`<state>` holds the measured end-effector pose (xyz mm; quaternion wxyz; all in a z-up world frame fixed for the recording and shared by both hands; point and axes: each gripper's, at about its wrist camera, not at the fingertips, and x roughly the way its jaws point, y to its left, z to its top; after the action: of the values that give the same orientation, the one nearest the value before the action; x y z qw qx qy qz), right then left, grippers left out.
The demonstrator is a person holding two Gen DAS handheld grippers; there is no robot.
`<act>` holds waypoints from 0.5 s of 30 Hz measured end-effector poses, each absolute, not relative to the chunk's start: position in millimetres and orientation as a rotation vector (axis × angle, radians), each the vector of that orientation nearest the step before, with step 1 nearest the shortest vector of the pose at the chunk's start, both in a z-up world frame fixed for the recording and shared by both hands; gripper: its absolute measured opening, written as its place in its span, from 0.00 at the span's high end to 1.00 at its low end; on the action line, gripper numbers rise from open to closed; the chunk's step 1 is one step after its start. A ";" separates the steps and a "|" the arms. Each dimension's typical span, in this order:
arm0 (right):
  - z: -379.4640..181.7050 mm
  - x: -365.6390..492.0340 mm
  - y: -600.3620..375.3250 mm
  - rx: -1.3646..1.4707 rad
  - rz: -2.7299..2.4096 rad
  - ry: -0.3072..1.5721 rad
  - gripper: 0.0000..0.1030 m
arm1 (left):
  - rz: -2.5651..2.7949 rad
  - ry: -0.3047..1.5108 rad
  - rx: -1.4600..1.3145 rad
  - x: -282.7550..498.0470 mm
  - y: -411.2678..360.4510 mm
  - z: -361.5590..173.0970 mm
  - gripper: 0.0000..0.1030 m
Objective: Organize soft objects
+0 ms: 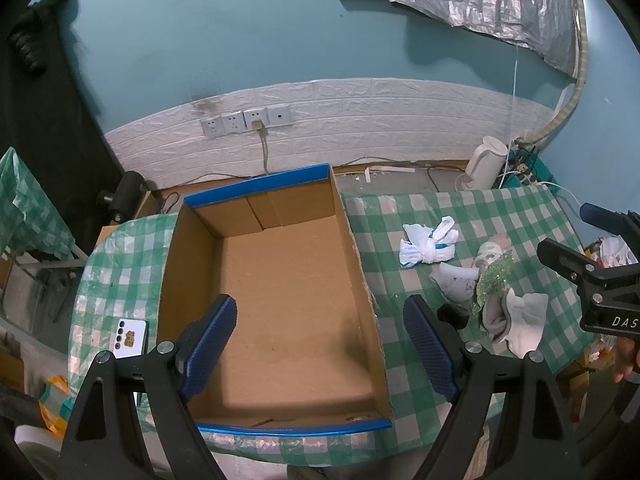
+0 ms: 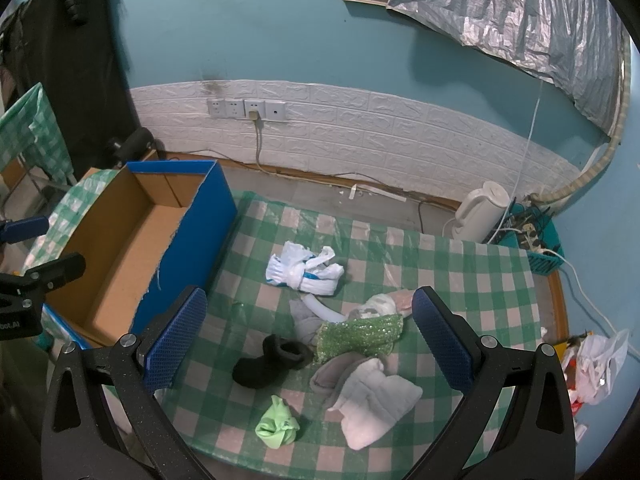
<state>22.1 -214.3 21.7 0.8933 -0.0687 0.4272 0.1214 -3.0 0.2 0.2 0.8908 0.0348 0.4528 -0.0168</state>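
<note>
An empty cardboard box [image 1: 280, 300] with blue outer walls [image 2: 188, 236] sits on the left of the checked table. My left gripper [image 1: 320, 344] hangs open above it, holding nothing. To the right lie soft items: a knotted white plastic bag [image 2: 304, 270], a green sequined cloth [image 2: 360, 334], a black sock [image 2: 272, 362], a white-grey sock [image 2: 372, 396], a small light-green cloth [image 2: 278, 428] and a pale bundle [image 2: 376, 306]. My right gripper [image 2: 310, 340] is open above this pile, apart from it. In the left wrist view the right gripper [image 1: 600, 276] shows at the right edge.
A phone [image 1: 130, 338] lies on the green checked tablecloth [image 1: 120, 272] left of the box. A white kettle [image 2: 482, 210] and a power strip basket [image 2: 536, 244] stand behind the table. A plastic bag [image 2: 600, 364] lies off the right edge.
</note>
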 end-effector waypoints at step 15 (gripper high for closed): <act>21.7 22.3 -212.9 -0.146 0.253 0.886 0.02 | -0.036 0.941 0.073 -4.6 -1.6 -1.0 0.16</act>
<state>22.3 -212.9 21.7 0.8932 -0.0703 0.4271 0.1218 -4.6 -1.6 -1.0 0.8905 0.0352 0.4532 -0.0173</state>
